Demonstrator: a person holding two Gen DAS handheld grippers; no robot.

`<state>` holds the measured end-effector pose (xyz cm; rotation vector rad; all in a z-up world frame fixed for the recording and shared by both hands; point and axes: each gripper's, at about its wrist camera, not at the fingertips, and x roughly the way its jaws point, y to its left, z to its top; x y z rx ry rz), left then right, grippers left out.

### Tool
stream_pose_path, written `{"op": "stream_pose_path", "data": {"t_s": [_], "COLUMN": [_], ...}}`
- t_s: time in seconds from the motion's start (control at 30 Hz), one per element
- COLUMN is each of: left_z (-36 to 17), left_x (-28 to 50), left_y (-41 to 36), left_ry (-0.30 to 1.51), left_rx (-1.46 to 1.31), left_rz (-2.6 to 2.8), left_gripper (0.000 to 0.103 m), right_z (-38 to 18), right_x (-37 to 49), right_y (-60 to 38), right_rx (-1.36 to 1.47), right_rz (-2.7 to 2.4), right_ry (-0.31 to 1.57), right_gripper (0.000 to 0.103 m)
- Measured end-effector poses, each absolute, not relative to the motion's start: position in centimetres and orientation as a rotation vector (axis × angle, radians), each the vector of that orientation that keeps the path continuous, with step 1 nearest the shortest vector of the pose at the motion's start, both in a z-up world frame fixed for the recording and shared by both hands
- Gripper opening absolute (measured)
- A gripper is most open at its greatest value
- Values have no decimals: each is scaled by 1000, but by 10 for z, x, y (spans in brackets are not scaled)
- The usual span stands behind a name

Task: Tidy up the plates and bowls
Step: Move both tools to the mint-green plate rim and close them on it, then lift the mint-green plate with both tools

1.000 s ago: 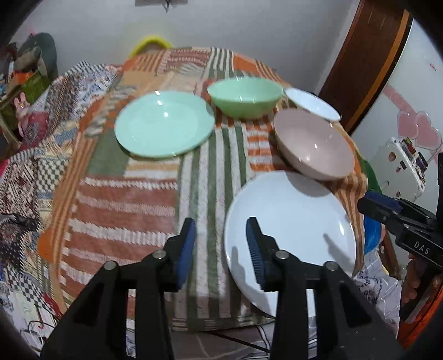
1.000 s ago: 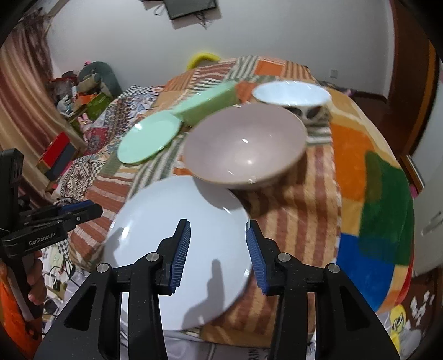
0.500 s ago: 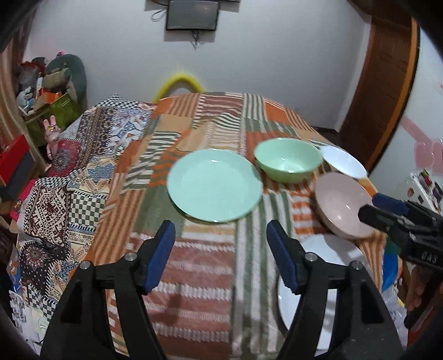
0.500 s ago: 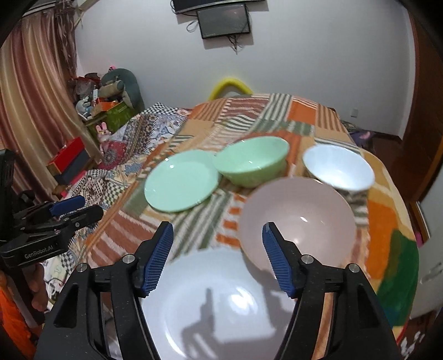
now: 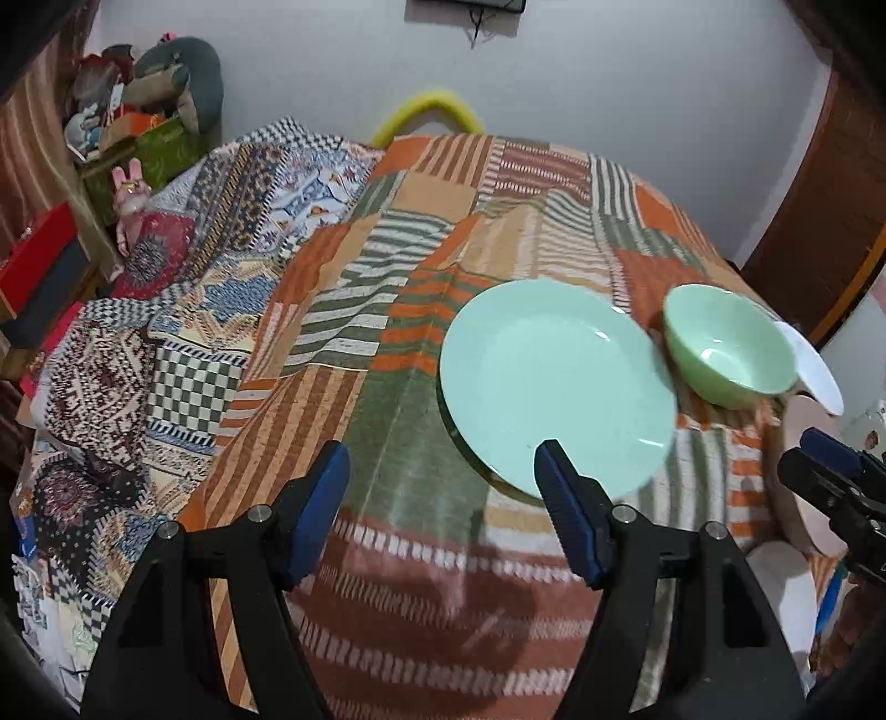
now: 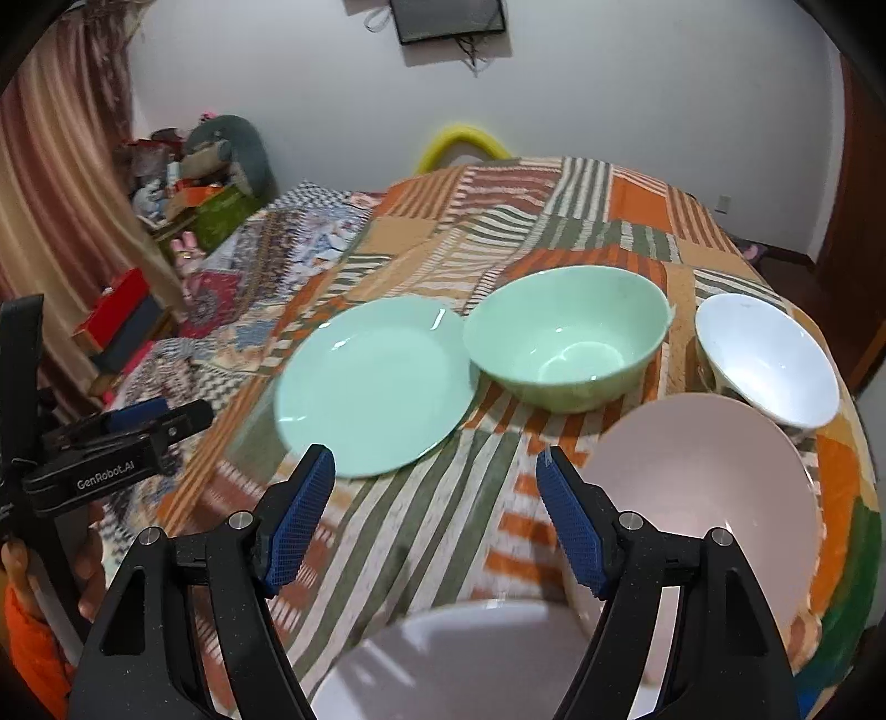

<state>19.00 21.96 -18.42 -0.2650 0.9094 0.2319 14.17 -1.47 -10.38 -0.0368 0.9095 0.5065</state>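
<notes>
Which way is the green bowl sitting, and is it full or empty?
The green bowl sits upright and empty; its bare inside bottom shows.

1. A striped orange, green and white patchwork cloth [image 5: 421,310] covers the table.
2. A curved yellow tube [image 6: 462,141] rises behind its far edge.
3. A dark wall-mounted screen [image 6: 447,19] hangs above.

Home bedroom or living room | patchwork striped cloth [image 6: 554,238] over the table | wall-mounted TV [image 6: 447,19] with dangling cables | curtain [image 6: 61,183] at left | stuffed toys [image 6: 221,149] and boxes piled in the corner | wooden door [image 5: 825,210]
</notes>
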Motion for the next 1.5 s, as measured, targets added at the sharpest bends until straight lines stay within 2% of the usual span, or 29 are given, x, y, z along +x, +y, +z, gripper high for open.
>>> {"op": "stream_pose_path", "data": {"t_s": [0.17,0.23,0.27,0.33,0.4,0.47,0.77,0.83,1.3,1.5], "left_z": [-202,-208,-211,-218,-226,-233,-246,-245,-241,-243], "left_x": [215,225,230,241,253,262,280,277,194,191], "left_y": [230,234,235,239,244,248,246,244,235,241], "left_ry": [940,944,946,955,965,974,975,976,1026,1049], "left_rx": [-273,-272,-275,-273,-272,-287,-300,-296,-328,-363], "left_rz": [202,193,187,167,176,166,98,84,33,37], "left_gripper": [51,44,36,26,21,20,15,15,16,16], "right_z": [-123,-129,-132,-137,-142,-146,-165,-166,-165,-169], "right_x": [163,168,171,176,182,187,204,204,185,187], "right_y": [-7,-3,0,5,10,13,23,25,31,33], "right_rx": [5,12,9,-1,-13,-14,-65,-66,-164,-166], "right_rz": [490,494,500,504,501,492,497,518,581,607], "right_ry": [987,1015,1030,1053,1071,1088,1136,1147,1162,1182], "right_gripper": [72,65,62,53,46,43,42,35,35,35]}}
